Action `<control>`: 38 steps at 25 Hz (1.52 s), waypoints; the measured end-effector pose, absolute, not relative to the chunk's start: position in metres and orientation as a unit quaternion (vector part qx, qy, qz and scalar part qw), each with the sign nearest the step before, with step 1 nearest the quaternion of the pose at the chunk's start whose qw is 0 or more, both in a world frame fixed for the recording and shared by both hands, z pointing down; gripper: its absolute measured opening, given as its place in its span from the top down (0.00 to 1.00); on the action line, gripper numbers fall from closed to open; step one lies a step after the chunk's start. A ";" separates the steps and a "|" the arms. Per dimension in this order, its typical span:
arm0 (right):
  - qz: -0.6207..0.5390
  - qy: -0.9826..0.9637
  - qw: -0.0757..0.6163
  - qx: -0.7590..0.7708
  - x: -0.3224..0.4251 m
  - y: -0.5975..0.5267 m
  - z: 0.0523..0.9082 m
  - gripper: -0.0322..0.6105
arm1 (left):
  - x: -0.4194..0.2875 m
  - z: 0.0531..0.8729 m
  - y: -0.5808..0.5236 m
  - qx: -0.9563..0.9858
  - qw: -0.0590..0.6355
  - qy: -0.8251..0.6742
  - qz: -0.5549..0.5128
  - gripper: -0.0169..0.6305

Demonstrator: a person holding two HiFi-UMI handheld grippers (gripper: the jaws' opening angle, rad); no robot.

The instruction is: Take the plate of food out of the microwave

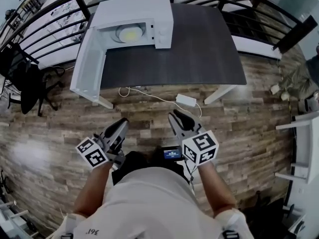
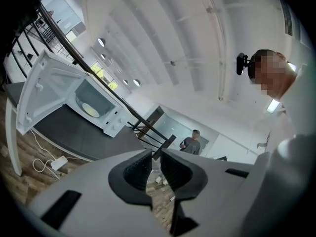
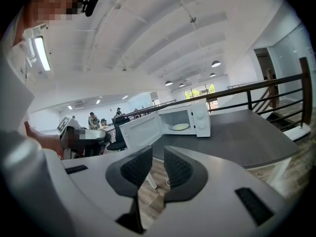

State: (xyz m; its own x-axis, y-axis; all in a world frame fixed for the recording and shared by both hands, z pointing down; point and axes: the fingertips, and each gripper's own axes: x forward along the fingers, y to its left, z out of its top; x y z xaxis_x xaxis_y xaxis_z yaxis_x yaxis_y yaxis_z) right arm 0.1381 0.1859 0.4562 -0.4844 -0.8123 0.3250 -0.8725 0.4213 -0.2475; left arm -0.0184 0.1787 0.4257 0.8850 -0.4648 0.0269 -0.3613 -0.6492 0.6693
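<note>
A white microwave (image 1: 134, 19) stands at the far left of a dark table (image 1: 199, 49), its door (image 1: 87, 63) swung wide open toward me. Inside lies a plate of pale yellow food (image 1: 130, 33). The plate also shows in the left gripper view (image 2: 91, 109) and the right gripper view (image 3: 180, 127). My left gripper (image 1: 121, 123) and right gripper (image 1: 175, 116) hang over the wooden floor, well short of the table. The left gripper (image 2: 155, 164) has a small gap between its jaws and holds nothing. The right gripper (image 3: 158, 164) is open and holds nothing.
A white power adapter (image 1: 185, 100) and its cord lie on the floor under the table's near edge. A black office chair (image 1: 25, 81) stands at the left. A dark railing (image 1: 60, 14) runs behind the table. White shelving (image 1: 304, 148) stands at the right. A person (image 2: 193, 142) stands far off.
</note>
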 end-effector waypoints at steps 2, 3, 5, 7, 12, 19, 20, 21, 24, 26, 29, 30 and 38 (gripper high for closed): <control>0.195 -0.842 0.085 0.496 0.136 0.170 0.459 0.87 | -0.017 0.429 0.164 0.904 0.347 -0.239 -0.065 0.91; 0.195 -0.843 0.089 0.493 0.134 0.161 0.460 0.87 | -0.017 0.431 0.154 0.904 0.344 -0.247 -0.058 0.91; 0.193 -0.846 0.094 0.488 0.128 0.143 0.466 0.87 | -0.018 0.438 0.133 0.904 0.335 -0.262 -0.046 0.91; 0.193 -0.847 0.099 0.485 0.122 0.124 0.470 0.87 | -0.019 0.444 0.109 0.905 0.326 -0.271 -0.040 0.91; 0.197 -0.841 0.106 0.493 0.111 0.062 0.476 0.87 | -0.019 0.453 0.041 0.911 0.306 -0.275 -0.027 0.91; 0.196 -0.833 0.138 0.499 0.088 -0.031 0.488 0.87 | -0.012 0.471 -0.043 0.920 0.303 -0.247 0.007 0.91; 0.195 -0.832 0.143 0.500 0.084 -0.043 0.489 0.87 | -0.011 0.472 -0.053 0.922 0.303 -0.242 0.012 0.91; 0.195 -0.830 0.147 0.501 0.080 -0.054 0.489 0.87 | -0.010 0.474 -0.062 0.924 0.301 -0.236 0.018 0.91; 0.197 -0.826 0.162 0.502 0.070 -0.082 0.496 0.87 | -0.008 0.476 -0.088 0.928 0.297 -0.222 0.031 0.91; 0.198 -0.824 0.174 0.502 0.064 -0.097 0.504 0.87 | -0.008 0.479 -0.101 0.929 0.298 -0.215 0.037 0.91; 0.193 -0.822 0.192 0.500 0.057 -0.118 0.514 0.87 | -0.011 0.483 -0.116 0.931 0.299 -0.208 0.039 0.91; 0.191 -0.822 0.197 0.499 0.054 -0.125 0.515 0.87 | -0.012 0.484 -0.122 0.931 0.298 -0.207 0.039 0.91; 0.168 -0.823 0.245 0.484 0.047 -0.156 0.525 0.87 | -0.017 0.492 -0.155 0.925 0.304 -0.222 0.045 0.91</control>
State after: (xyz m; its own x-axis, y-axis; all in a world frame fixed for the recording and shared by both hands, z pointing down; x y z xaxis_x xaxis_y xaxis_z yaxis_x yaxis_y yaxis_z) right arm 0.0470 -0.1559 0.5246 -0.4109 -0.7151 0.5655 -0.8795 0.4744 -0.0391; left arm -0.0168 -0.1550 0.4921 0.8976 -0.3830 0.2180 -0.4377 -0.7169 0.5427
